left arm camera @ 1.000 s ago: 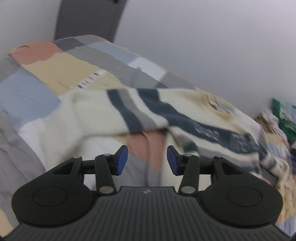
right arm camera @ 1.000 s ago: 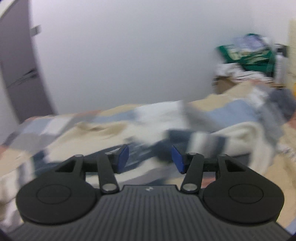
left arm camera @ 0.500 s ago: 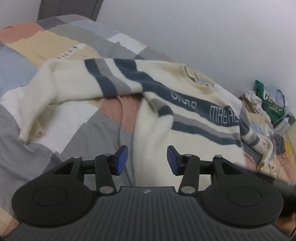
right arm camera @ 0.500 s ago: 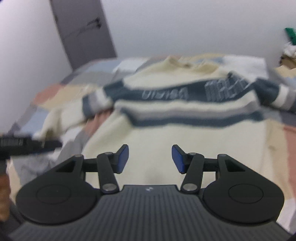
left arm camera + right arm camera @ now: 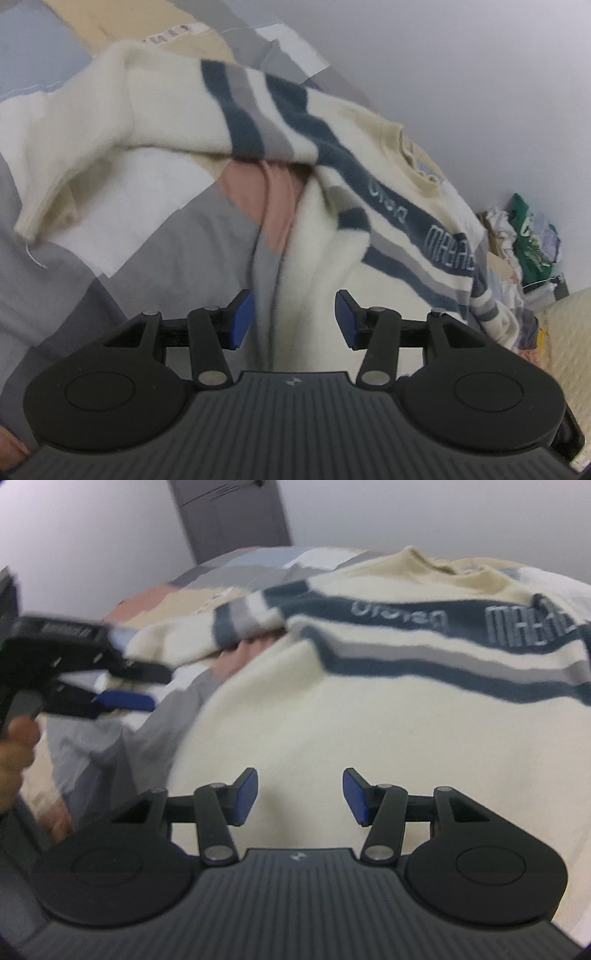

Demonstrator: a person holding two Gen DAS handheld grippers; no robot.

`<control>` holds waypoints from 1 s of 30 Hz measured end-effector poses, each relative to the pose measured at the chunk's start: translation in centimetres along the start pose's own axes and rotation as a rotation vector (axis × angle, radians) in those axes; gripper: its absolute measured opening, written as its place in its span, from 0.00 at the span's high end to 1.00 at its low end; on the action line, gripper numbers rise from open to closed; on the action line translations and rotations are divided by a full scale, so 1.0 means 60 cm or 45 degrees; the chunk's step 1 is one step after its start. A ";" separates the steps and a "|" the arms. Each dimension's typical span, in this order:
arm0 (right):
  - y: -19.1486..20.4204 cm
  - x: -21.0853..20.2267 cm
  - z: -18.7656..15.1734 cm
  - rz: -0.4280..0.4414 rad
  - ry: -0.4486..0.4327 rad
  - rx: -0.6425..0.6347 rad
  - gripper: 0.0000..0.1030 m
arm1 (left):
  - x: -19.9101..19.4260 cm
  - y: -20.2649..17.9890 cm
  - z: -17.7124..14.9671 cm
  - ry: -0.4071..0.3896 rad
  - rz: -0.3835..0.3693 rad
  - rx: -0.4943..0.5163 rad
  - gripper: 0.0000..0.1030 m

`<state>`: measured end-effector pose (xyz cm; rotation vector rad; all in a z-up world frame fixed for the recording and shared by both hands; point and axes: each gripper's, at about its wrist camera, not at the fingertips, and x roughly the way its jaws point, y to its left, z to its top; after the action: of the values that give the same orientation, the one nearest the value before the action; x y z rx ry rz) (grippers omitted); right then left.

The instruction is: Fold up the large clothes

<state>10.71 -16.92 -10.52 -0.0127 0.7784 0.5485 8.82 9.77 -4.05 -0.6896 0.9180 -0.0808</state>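
Observation:
A cream sweater (image 5: 325, 266) with navy and grey stripes lies face up on the bed, and its left sleeve (image 5: 110, 122) stretches out to the side. My left gripper (image 5: 294, 325) hovers open over the sweater's left side edge, with nothing pinched between its blue pads. In the right wrist view the sweater (image 5: 351, 716) fills the frame. My right gripper (image 5: 300, 796) stands open just above its plain lower body, with nothing between its jaws. The left gripper (image 5: 144, 686) also shows at the far left of that view, held by a hand (image 5: 14, 746).
A patchwork bedspread (image 5: 166, 251) of grey, white, pink and tan squares lies under the sweater. A heap of other clothes (image 5: 524, 236) sits beyond the bed's far right. A grey door (image 5: 236, 513) and white walls stand behind the bed.
The left gripper has sunk and rolled closer to the sweater's side edge. The right gripper has swung from facing the wall down over the sweater's body. Both stay open.

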 end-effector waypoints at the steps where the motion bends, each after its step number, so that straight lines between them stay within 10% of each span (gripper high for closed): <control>1: 0.005 0.004 -0.004 0.020 0.014 -0.025 0.48 | 0.005 -0.001 -0.002 0.003 0.022 0.002 0.47; 15: 0.079 0.016 -0.026 0.220 0.066 -0.256 0.57 | 0.036 0.026 0.002 0.039 0.062 -0.146 0.47; 19: 0.092 0.025 -0.036 0.122 0.089 -0.341 0.83 | 0.047 0.018 -0.004 0.084 0.002 -0.113 0.47; 25: -0.014 -0.031 0.006 0.144 -0.073 0.087 0.86 | 0.040 0.002 -0.007 -0.013 -0.062 -0.089 0.47; 30: -0.133 -0.037 -0.005 0.175 -0.088 0.556 0.85 | 0.082 -0.024 -0.029 0.125 -0.252 -0.090 0.47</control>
<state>13.04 -24.87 -10.75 0.4637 0.8221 0.4965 10.90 6.07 -7.40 -0.8473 0.9477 -0.2604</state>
